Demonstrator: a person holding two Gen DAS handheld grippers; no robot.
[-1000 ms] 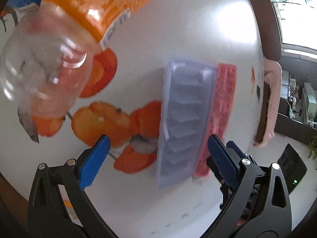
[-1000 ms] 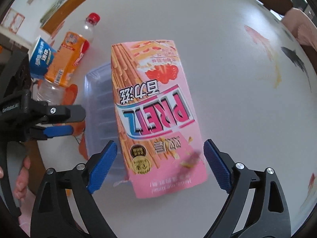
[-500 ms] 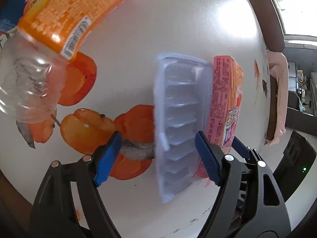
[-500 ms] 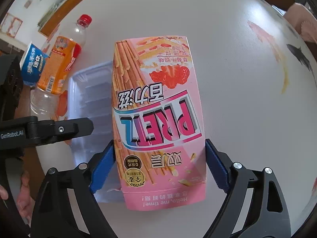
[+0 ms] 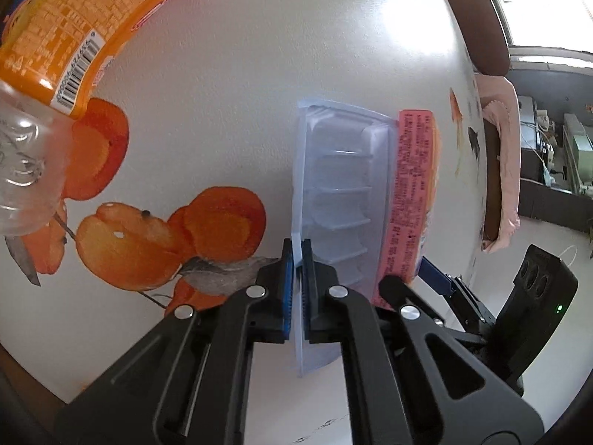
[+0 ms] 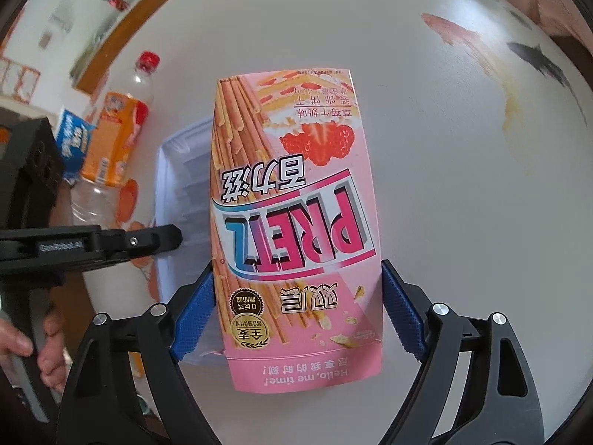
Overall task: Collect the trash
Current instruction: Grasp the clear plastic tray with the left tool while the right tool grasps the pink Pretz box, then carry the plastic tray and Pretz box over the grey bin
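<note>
Left claw (image 5: 296, 285) clenched on tray (image 5: 341, 200) edge, tray running ahead of tips. Right claw (image 6: 296, 315) spread, pads flanking box (image 6: 292, 222), apparently touching both sides, not squeezed. Box just right of tray, overlapping it. Close right on box squarely before lifting; keep tray pinch light, thin wall likely flexes. Bottle (image 5: 55, 55) far left.

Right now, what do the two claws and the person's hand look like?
Both claws, left claw and right claw, have matte black angular frames with silver rivets and ribbed blue fingertip pads. The left one's arm carries small "GenRobot.AI" lettering. A bare hand shows; no sleeve or cable is visible.
</note>
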